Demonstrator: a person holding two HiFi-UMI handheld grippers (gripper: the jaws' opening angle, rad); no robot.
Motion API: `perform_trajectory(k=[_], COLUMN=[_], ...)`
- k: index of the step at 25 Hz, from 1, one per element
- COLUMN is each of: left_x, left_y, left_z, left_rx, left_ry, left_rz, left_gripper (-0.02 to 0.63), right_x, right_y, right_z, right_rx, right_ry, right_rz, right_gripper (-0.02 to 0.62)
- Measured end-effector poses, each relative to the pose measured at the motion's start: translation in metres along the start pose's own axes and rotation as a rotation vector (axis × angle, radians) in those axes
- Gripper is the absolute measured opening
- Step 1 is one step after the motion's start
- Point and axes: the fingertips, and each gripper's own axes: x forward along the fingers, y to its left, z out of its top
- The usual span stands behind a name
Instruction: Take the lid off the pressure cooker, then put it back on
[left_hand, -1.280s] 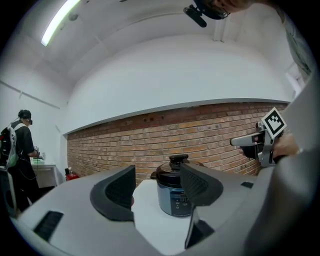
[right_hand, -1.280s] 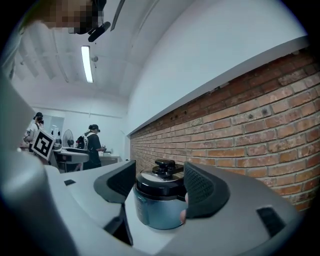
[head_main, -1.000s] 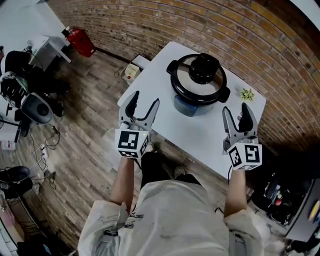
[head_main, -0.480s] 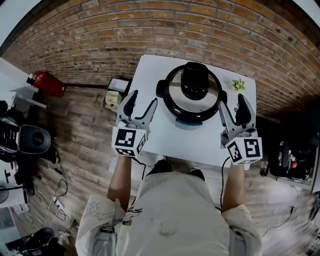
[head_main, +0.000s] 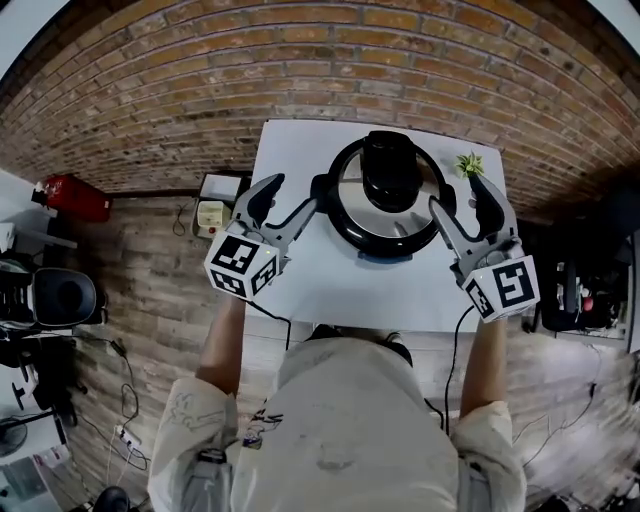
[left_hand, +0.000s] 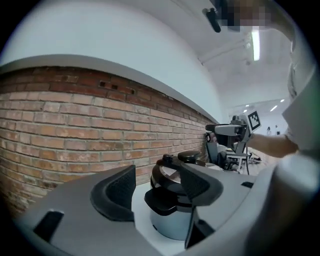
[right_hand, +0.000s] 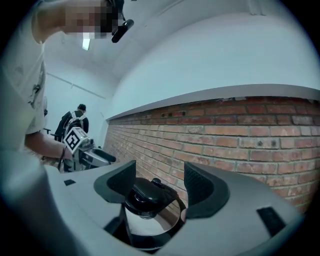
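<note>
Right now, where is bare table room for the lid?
Widest bare patch: the table front, between the pressure cooker and the near edge. A narrow strip runs left of the cooker, by the left gripper. The right side is crowded: small green plant, right gripper.

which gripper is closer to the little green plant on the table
Right. The right gripper is just short of the green plant, right of the pressure cooker; the left gripper is on the cooker's other side.

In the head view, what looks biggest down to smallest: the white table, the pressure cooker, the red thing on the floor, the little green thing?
1. white table
2. pressure cooker
3. red thing, farther away on the floor
4. little green thing
</note>
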Motion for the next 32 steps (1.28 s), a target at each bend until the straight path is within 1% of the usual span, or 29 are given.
perform_trajectory(k=[3,6,10,12,14,17,20,24,29,32], left_x=[0.009,0.015,0.022,0.026,0.03,0.035,0.04,0.047,0.057,0.064], left_y=[0.006,0.011,0.014,0.012,0.011,0.013,0.015,0.012,0.012,0.007], left_z=[-0.008,-0.02,-0.038,-0.044,-0.051,-0.061,-0.068,-0.077,-0.084,-0.085], left_rx=[-0.108,-0.197,-0.3,-0.379,-0.462,-0.578,-0.687,-0.837,-1.048,-1.14], left_ry=[0.036,0.072,0.133,0.157,0.183,0.217,0.219,0.228,0.217,0.218], left_rz=[-0.118,-0.2,-0.294,-0.344,-0.385,-0.431,-0.467,-0.525,-0.581,-0.633], left_gripper=[0.293,0.293,0.293,0.293,0.293,0.293,0.293,0.293,0.291,0.275], right_x=[0.018,0.033,0.049,0.052,0.055,0.064,0.072,0.077,0.083,0.088], right_y=[0.017,0.032,0.051,0.06,0.067,0.066,0.063,0.063,0.058,0.054], right_z=[0.008,0.007,-0.005,-0.012,-0.018,-0.03,-0.045,-0.062,-0.084,-0.097], right_rx=[-0.107,-0.195,-0.271,-0.278,-0.31,-0.391,-0.435,-0.456,-0.471,-0.476], right_ry=[0.071,0.17,0.315,0.395,0.471,0.574,0.682,0.811,0.977,1.06], right_rz=[0.111,0.218,0.358,0.438,0.501,0.542,0.587,0.657,0.716,0.759], right_gripper=[0.314,0.314,0.314,0.313,0.313,0.313,0.313,0.313,0.314,0.315])
